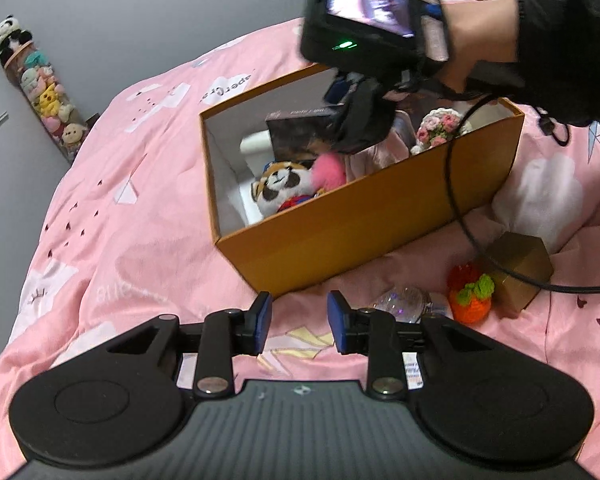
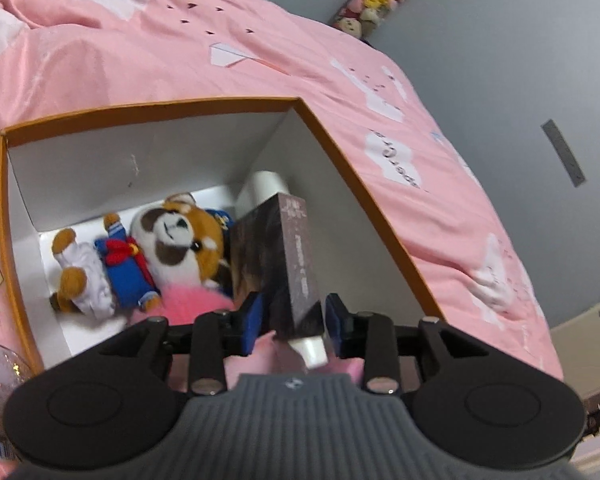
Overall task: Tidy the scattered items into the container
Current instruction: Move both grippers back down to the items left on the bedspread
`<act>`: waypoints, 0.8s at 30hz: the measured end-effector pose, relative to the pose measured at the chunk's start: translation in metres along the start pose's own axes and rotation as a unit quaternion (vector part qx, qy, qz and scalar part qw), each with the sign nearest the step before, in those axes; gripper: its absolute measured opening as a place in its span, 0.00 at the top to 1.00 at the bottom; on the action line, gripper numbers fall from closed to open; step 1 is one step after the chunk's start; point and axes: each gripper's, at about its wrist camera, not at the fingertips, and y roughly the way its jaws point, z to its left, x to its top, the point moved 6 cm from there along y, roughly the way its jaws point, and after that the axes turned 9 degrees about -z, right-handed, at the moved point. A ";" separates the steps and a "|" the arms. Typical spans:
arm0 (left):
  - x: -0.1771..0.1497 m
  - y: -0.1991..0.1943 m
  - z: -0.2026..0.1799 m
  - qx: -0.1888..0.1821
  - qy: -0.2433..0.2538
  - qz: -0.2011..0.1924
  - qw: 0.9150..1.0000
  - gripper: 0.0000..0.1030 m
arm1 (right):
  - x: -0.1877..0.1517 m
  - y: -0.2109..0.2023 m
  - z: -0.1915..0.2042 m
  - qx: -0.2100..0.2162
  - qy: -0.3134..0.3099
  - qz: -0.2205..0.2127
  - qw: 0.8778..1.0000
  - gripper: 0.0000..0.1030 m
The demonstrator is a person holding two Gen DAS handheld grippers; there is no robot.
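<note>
An open orange box (image 1: 364,216) stands on the pink bed; it also shows in the right wrist view (image 2: 352,176). Inside lie a red panda plush (image 1: 284,188) (image 2: 172,236), a pink fluffy thing (image 1: 330,172) and a crochet bouquet (image 1: 440,128). My right gripper (image 2: 294,318) is inside the box with a dark book-like box (image 2: 288,264) between its fingers; a small gap shows on each side. My left gripper (image 1: 299,322) is open and empty, low over the bedcover in front of the orange box. A crochet orange (image 1: 470,294), a clear glittery ball (image 1: 400,302) and a gold box (image 1: 516,276) lie on the bed to the right.
The pink bedcover (image 1: 140,200) is rumpled around the box. A clear tube of plush toys (image 1: 46,92) leans on the grey wall at the far left. The right gripper's cable (image 1: 456,200) hangs across the orange box's front wall and over the loose items.
</note>
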 end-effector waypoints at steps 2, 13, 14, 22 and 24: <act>-0.003 -0.004 0.002 0.000 -0.010 0.001 1.000 0.65 | -0.002 -0.009 -0.003 -0.004 0.023 0.000 1.000 0.65; -0.014 -0.031 -0.005 -0.016 -0.039 -0.018 0.999 0.51 | -0.017 -0.095 -0.006 0.009 0.240 -0.023 0.970 0.57; -0.015 -0.034 -0.004 -0.019 -0.047 -0.021 0.998 0.51 | -0.019 -0.105 -0.005 0.011 0.262 -0.029 0.965 0.57; -0.019 -0.048 0.007 -0.022 -0.106 -0.049 0.993 0.49 | -0.041 -0.172 0.013 0.030 0.424 -0.066 0.903 0.47; -0.020 -0.049 0.009 -0.018 -0.112 -0.051 0.992 0.49 | -0.050 -0.183 0.020 0.018 0.453 -0.066 0.889 0.47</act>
